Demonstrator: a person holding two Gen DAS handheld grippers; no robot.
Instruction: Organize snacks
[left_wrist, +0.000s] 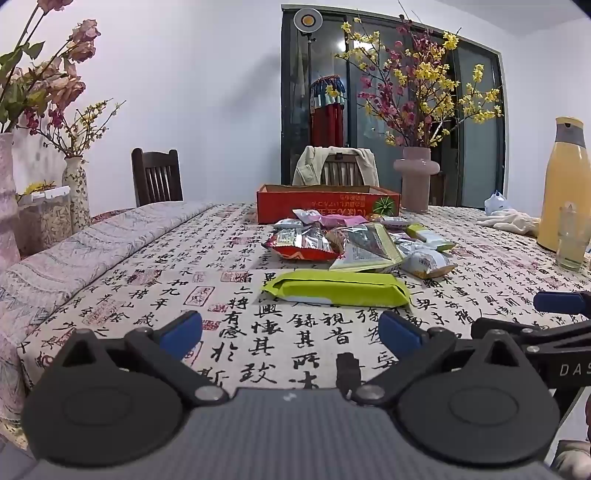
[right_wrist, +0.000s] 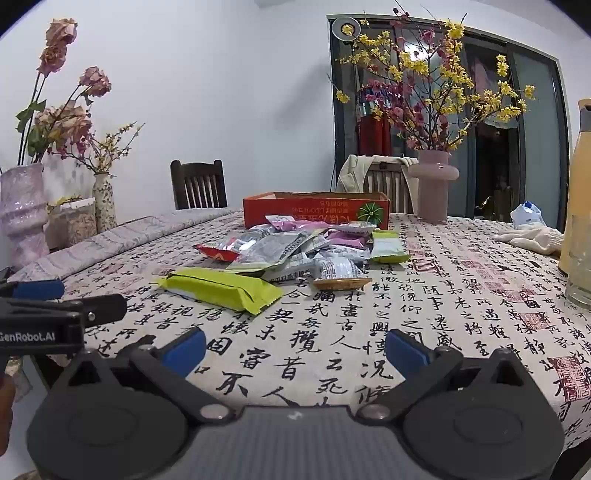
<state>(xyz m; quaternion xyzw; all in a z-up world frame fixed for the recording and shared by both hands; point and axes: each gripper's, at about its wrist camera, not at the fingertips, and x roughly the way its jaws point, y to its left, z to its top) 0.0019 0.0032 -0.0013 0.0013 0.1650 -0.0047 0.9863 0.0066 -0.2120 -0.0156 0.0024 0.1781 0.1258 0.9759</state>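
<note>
From the left wrist view, the left gripper (left_wrist: 290, 334) hovers low over the calligraphy tablecloth (left_wrist: 147, 280), its blue fingers spread wide and holding nothing. Straight ahead, a little beyond the fingertips, lies a long lime-green packet (left_wrist: 336, 288), flat and crosswise. Behind it sits the loose heap of snacks (left_wrist: 354, 240), and behind that an open orange box (left_wrist: 327, 203), which looks like the place they belong. The right gripper's blue tip (left_wrist: 561, 301) pokes in at the right edge.

I'd take the green packet first: it lies apart from the heap, so nothing else gets dragged along. Coming down across its narrow width rather than its length should give the fingers a grip that fits their spread.

From the right wrist view, the right gripper (right_wrist: 295, 349) is likewise released and empty, well short of the snacks. The green packet (right_wrist: 221, 288) is ahead to its left, nearer the left gripper's arm (right_wrist: 59, 314), so the left tool seems better placed. A small round packet (right_wrist: 340, 275) at the heap's near edge would suit the right one. A glass (right_wrist: 580, 273) and a yellow jug (right_wrist: 578, 184) stand at the far right; sweeping wide risks knocking them.
</note>
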